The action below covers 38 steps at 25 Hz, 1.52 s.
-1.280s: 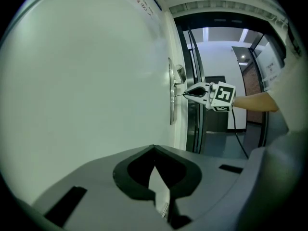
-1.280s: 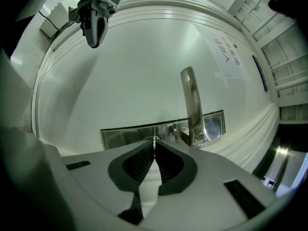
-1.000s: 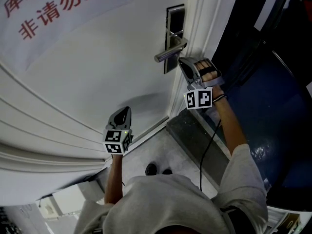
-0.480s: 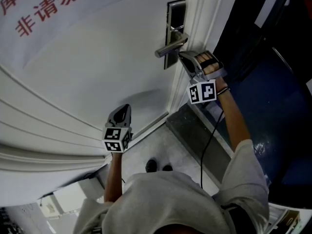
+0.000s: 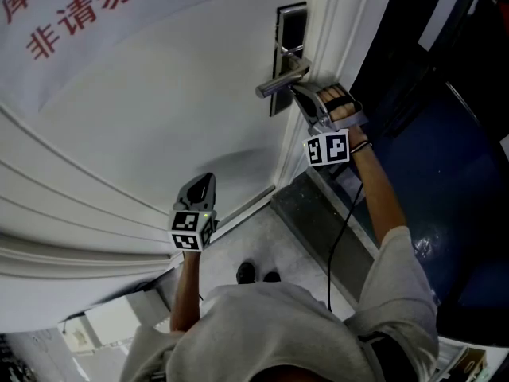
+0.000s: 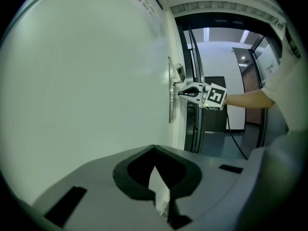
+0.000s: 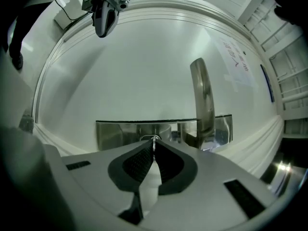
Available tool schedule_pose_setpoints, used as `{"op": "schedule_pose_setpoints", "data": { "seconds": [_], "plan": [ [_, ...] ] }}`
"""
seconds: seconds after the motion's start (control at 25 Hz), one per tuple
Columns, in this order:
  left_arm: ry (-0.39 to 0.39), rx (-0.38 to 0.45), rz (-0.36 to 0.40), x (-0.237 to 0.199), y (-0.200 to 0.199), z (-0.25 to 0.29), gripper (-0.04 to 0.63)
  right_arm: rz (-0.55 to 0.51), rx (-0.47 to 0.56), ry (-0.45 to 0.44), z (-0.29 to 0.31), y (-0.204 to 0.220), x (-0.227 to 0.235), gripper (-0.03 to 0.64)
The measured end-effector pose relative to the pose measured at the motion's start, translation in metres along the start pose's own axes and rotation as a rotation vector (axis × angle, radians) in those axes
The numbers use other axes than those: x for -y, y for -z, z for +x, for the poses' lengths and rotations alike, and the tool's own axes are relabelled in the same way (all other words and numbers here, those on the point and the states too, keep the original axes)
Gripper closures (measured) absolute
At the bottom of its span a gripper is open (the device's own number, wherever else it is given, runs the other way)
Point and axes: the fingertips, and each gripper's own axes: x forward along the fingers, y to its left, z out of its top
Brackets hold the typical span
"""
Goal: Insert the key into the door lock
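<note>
The steel lock plate with its lever handle sits at the white door's right edge. My right gripper is level just under the lever, shut on a thin metal key. In the right gripper view the key's tip is at the round cylinder on the lock plate, left of the lever; I cannot tell whether it has entered. My left gripper hangs lower by the door, shut and holding nothing. The left gripper view shows the right gripper at the plate.
A paper sign with red characters hangs on the door at the upper left. The door frame and a dark blue area lie to the right. A dark threshold strip runs below the frame.
My right gripper has edged slightly up toward the lever and lock plate with the key. The left gripper has stayed in place.
</note>
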Motion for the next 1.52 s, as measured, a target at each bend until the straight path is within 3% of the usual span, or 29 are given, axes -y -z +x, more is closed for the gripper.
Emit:
{"op": "schedule_pose_setpoints", "data": {
  "seconds": [0.36,0.56,0.68,0.8,1.0,1.32,1.52],
  "plan": [
    [-0.029,0.004,0.005,-0.012,-0.003,-0.009,0.578,0.005,-0.018,0.029,0.011,0.000,0.000,0.588],
    [-0.020,0.009,0.009,-0.007,-0.004,-0.009,0.578,0.005,-0.022,-0.025,0.012,-0.001,-0.007,0.584],
    [-0.013,0.012,0.009,-0.004,-0.005,-0.010,0.578,0.002,-0.026,-0.104,0.011,0.000,-0.018,0.471],
    [-0.009,0.018,0.009,-0.002,-0.006,-0.011,0.580,0.011,-0.034,-0.140,0.010,-0.001,-0.022,0.440],
    [0.001,0.022,0.010,0.005,-0.007,-0.012,0.578,0.019,-0.046,-0.167,0.009,-0.002,-0.022,0.439],
    [0.013,0.025,0.024,0.007,-0.010,-0.015,0.578,0.070,-0.086,-0.138,-0.017,0.007,-0.014,0.442],
    [0.051,0.027,0.037,0.021,-0.013,-0.007,0.578,0.087,-0.114,-0.117,-0.046,0.011,-0.018,0.487]
  ]
}}
